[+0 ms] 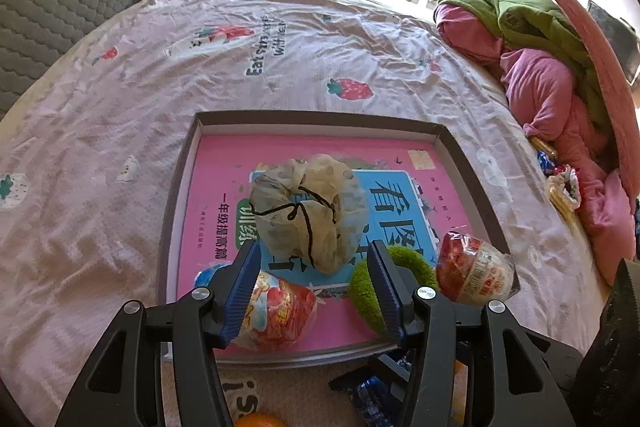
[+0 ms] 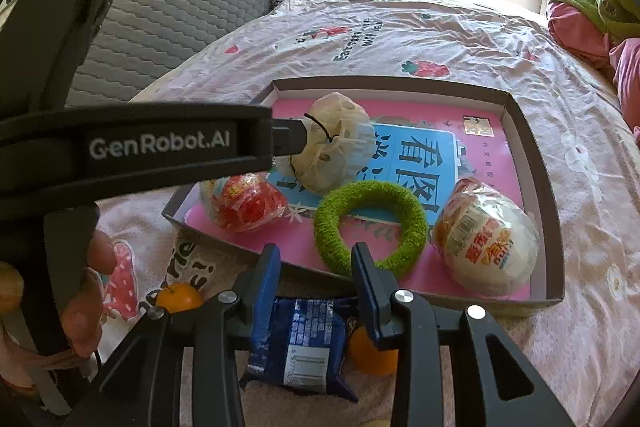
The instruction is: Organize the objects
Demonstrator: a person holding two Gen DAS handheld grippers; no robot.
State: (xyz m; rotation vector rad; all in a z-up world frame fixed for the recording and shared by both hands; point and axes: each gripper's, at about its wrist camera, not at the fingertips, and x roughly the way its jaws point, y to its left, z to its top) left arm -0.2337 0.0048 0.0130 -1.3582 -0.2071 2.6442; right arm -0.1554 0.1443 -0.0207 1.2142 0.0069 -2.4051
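A shallow grey tray (image 1: pixel 320 117) with a pink printed bottom lies on the bed. In it are a cream scrunchie (image 1: pixel 308 195) tied with black cord, a green fuzzy ring (image 1: pixel 412 259) and two wrapped egg-shaped toys (image 1: pixel 280 311) (image 1: pixel 476 271). My left gripper (image 1: pixel 313 249) stands open just above the near side of the cream scrunchie, its pads not touching it. In the right wrist view my right gripper (image 2: pixel 315 255) is open in front of the tray (image 2: pixel 540 167), with a blue snack packet (image 2: pixel 300 343) lying loose between its fingers on the bed.
Two tangerines (image 2: pixel 180 297) (image 2: pixel 372 351) lie on the sheet beside the packet. The left gripper's black body (image 2: pixel 160 147), held by a person's fingers (image 2: pixel 96 259), crosses the left of the right wrist view. Pink and green clothes (image 1: pixel 540 87) pile up at the bed's right; grey quilted padding (image 1: pixel 60 7) stands left.
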